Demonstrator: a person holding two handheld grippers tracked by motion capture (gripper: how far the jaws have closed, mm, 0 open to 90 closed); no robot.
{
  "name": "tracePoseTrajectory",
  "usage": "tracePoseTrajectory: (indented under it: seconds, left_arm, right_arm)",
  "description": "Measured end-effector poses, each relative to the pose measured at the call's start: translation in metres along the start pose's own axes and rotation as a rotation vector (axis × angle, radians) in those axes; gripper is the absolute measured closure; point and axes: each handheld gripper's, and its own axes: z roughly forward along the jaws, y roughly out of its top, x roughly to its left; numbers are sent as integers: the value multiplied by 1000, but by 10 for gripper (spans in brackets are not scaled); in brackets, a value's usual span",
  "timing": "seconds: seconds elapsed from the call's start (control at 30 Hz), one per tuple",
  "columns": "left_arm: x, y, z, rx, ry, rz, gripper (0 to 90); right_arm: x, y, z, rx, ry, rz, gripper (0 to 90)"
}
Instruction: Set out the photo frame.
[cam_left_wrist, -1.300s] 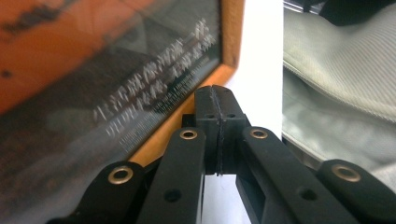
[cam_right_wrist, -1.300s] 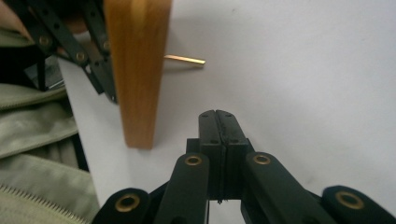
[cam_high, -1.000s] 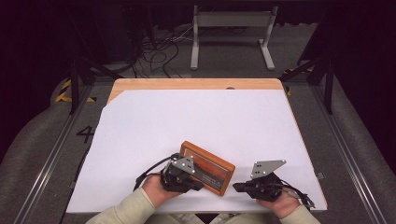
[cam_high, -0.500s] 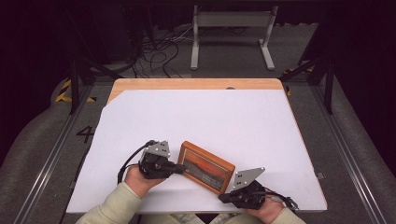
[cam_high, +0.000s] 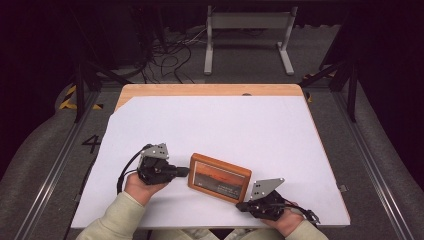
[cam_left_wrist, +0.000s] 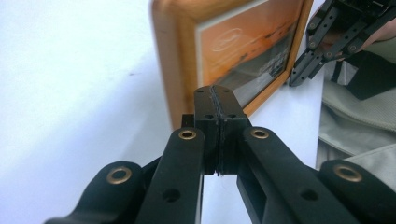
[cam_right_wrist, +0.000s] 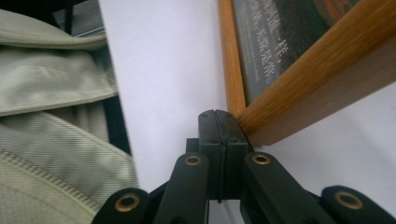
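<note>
On the near half of the white sheet (cam_high: 240, 125) lies the frame (cam_high: 219, 177), flat and askew, with left gripper (cam_high: 182, 171) and right gripper (cam_high: 241, 206) clenched empty against opposite sides, probably to nudge it square.

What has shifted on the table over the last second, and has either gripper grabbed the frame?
The left gripper slid out leftward and now points at the picture frame's left edge. The right gripper dropped toward the near edge, by the frame's near right corner. The frame has turned slightly. Both jaws stay shut, gripping nothing. The white table is unchanged.
</note>
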Motion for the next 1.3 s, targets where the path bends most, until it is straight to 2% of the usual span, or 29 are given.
tracePoseTrajectory:
  seconds: [0.37,0.7,0.77,0.83,0.9,0.97,1.1,1.17,1.2,1.3]
  left_arm:
    - [8,-11,-9,7,40,-33,888]
    - [10,-16,-12,6,57,-43,877]
    - [10,-16,-12,7,58,-40,877]
    - [9,-16,-12,8,56,-44,873]
    - [10,-16,-13,6,57,-39,866]
    - [10,-16,-13,3,60,-41,858]
    - [8,-15,-16,-2,76,-28,828]
    - [5,-15,-20,-8,97,-16,810]
    - [4,-16,-21,-12,102,-22,794]
    - [5,-16,-25,-23,123,-16,774]
  right_arm:
    - [-16,-3,-5,-13,-54,28,900]
    - [-18,-1,-8,-21,-75,27,900]
    - [-19,-2,-9,-19,-101,32,900]
    - [-19,-2,-9,-15,-96,39,900]
    - [-18,-1,-12,-30,-71,39,900]
    - [-17,0,-15,-42,-73,36,900]
    - [-20,4,-42,-127,-94,32,893]
    - [-23,5,-55,-161,-103,31,855]
    - [-25,6,-62,-177,-117,30,837]
    - [-29,7,-71,-203,-138,36,799]
